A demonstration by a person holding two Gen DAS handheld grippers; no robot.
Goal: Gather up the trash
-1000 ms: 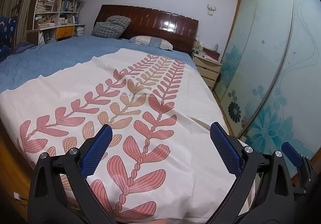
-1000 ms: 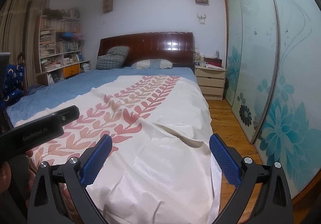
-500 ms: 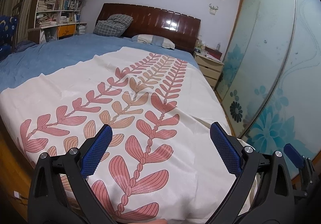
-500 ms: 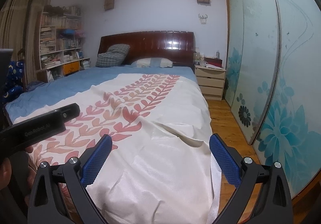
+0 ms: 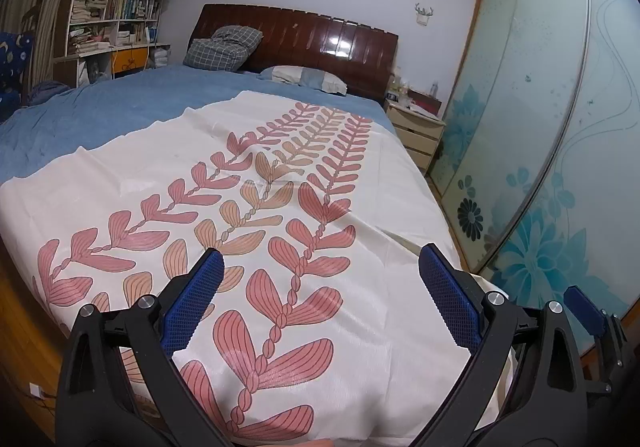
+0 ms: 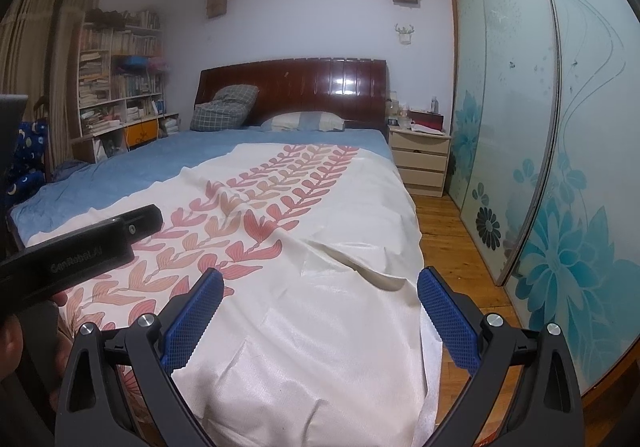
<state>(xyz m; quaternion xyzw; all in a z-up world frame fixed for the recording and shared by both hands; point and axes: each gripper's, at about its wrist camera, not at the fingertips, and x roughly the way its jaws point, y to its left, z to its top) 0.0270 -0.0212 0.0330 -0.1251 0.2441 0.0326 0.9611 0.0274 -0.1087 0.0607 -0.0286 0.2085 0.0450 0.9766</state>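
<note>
Both tools hang over the foot of the bed point(image 5: 120, 115), pointed at the headboard, likely scanning for something to pick up. The left hand-held gripper point(image 5: 320, 295) is spread wide with nothing between its pads, and the right hand-held gripper point(image 6: 318, 303) likewise gapes over the leaf-print sheet point(image 6: 320, 231). No trash shows anywhere on the bed. Right of the bed, a bare wooden floor strip point(image 6: 448, 223) by the wardrobe doors point(image 6: 560, 127) gives walking room.

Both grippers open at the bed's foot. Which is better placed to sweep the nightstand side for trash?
Right, likely: the right gripper faces the wooden floor and nightstand; the left gripper sits over the leaf-print cover. No trash visible.
</note>
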